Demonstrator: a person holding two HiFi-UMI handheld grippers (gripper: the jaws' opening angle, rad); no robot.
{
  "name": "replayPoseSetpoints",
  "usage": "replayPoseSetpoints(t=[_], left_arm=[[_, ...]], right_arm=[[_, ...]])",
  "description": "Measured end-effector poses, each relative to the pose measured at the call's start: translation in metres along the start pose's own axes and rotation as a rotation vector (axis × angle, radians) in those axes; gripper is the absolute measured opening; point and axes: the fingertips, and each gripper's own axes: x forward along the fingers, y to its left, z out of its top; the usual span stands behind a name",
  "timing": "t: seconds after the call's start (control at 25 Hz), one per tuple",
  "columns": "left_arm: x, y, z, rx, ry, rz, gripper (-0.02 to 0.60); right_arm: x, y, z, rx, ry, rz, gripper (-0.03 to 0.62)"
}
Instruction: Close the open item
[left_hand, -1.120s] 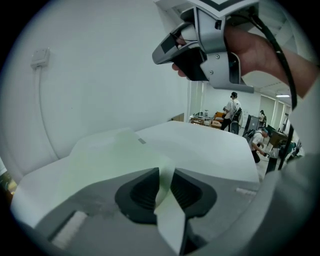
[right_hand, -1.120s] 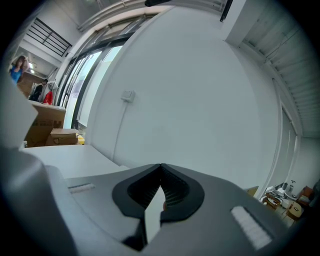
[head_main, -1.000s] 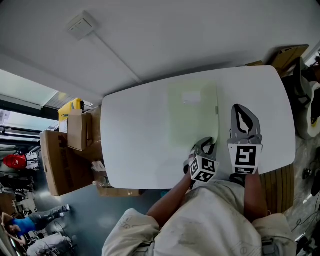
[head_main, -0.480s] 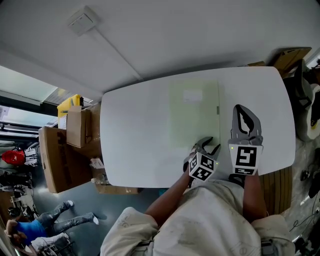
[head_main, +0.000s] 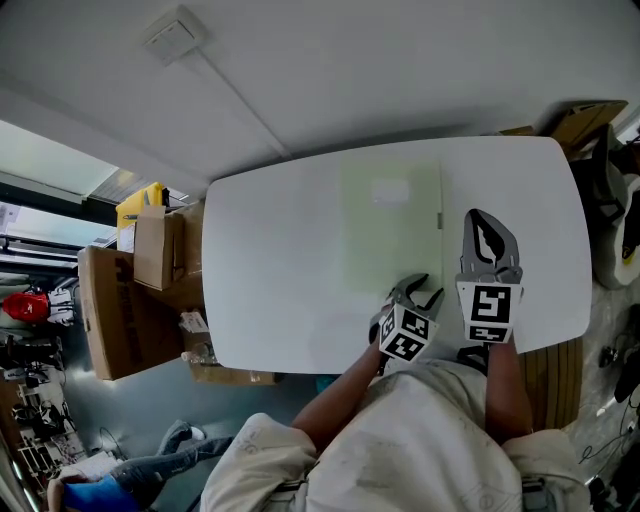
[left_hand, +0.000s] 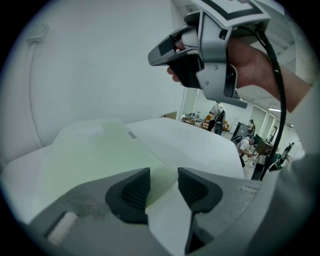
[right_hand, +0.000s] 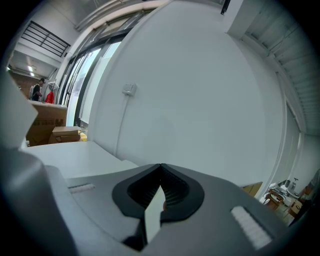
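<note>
A pale green folder lies flat and closed on the white table, with a white label near its far end. My left gripper hovers at the folder's near right corner. Its jaws have just been opening and stand open. In the left gripper view the folder corner shows through the gap of the left gripper, with no pad touching it. My right gripper is shut and holds nothing, just right of the folder over bare table. In its own view, the right gripper has its tips together.
Cardboard boxes stand on the floor off the table's left edge. A wooden surface sits at the near right corner and dark gear lies beyond the right edge. A white wall runs behind the table.
The left gripper's jaws have spread apart at the folder's near corner. The folder and the right gripper have stayed put.
</note>
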Motion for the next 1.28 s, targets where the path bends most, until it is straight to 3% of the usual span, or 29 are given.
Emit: replayPoseSetpoints(t=[0.6,1.28], left_arm=[[-0.002,0.001,0.004,-0.068,-0.017,-0.044,0.179],[-0.011,-0.005,0.02,-0.174,-0.043,-0.197,0.175]], right_arm=[[0.045,0.025,-0.081,0.025,0.19,0.117,0.002],[0.062,0.042,-0.109,0.017,0.264,0.165,0.002]])
